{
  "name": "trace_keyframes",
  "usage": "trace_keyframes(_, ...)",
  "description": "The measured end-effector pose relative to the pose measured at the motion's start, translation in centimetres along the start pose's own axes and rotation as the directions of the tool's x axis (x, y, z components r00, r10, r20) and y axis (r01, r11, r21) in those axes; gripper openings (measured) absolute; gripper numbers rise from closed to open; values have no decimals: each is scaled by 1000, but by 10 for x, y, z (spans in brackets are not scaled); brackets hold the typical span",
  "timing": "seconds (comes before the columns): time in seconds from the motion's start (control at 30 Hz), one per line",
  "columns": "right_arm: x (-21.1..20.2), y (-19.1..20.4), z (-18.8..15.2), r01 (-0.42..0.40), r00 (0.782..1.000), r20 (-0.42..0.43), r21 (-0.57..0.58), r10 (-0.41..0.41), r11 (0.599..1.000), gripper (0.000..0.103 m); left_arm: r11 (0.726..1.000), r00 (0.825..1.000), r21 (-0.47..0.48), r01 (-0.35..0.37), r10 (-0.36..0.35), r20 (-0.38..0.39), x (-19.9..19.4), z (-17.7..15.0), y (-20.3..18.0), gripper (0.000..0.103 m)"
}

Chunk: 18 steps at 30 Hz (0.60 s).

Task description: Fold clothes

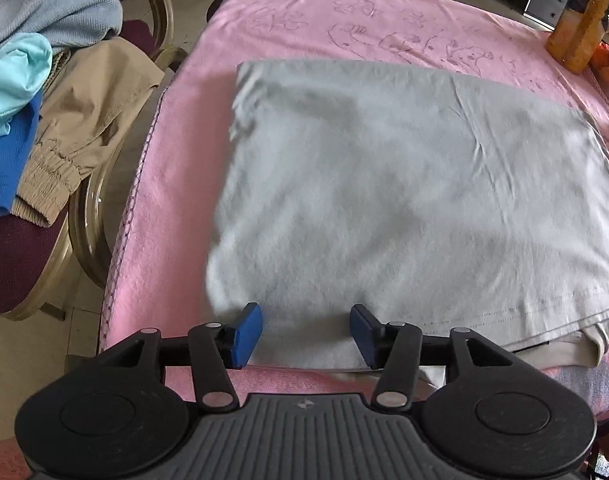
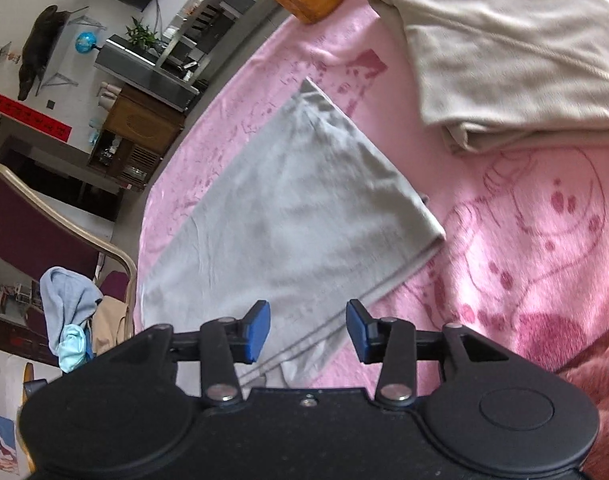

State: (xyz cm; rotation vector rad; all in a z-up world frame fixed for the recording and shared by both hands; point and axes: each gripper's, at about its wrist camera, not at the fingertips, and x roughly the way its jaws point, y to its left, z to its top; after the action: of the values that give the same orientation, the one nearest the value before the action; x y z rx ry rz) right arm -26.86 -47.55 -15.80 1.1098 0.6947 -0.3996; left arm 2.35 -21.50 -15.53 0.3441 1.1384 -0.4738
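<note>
Left gripper (image 1: 306,334): black body, ribbed grey centre plate with small diamond mark, two round side discs, silver pivot screws, blue pads (image 1: 248,334). Right gripper (image 2: 308,332): same black linkage, smooth plate, central screw, blue pads (image 2: 258,330).

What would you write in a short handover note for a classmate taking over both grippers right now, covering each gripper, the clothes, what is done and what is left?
Left gripper: open, holding nothing, over the near edge of the grey garment.
Right gripper: open, holding nothing, over the same garment's near hem.
Grey garment lies folded flat on the pink blanket.
Done: a beige folded garment lies further along the blanket.
Left: possibly another fold on the grey one, then the unfolded clothes on the chair.
</note>
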Motion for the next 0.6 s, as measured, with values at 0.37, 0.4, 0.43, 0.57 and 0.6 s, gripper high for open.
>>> trace_keyframes(0.37, 10, -25, 3, -31, 999, 17, 194, 28, 981, 41, 1000, 1000, -21, 14, -14, -3, 2, 0, 2, 55)
trace_keyframes(0.4, 13, -25, 2, -36, 999, 8, 204, 35, 978, 41, 1000, 1000, -21, 15, -15, -3, 2, 0, 2, 55)
trace_keyframes(0.43, 17, -25, 1, -22, 1000, -4, 207, 24, 978, 41, 1000, 1000, -21, 16, -16, -4, 2, 0, 2, 56)
trace_keyframes(0.57, 24, -27, -2, -19, 999, -26, 236, 26, 972, 40, 1000, 1000, -19, 18, -18, -4, 2, 1, 2, 58)
trace_keyframes(0.6, 27, -28, -3, -33, 999, -31, 250, 42, 968, 40, 1000, 1000, -18, 18, -18, -4, 3, 1, 2, 59)
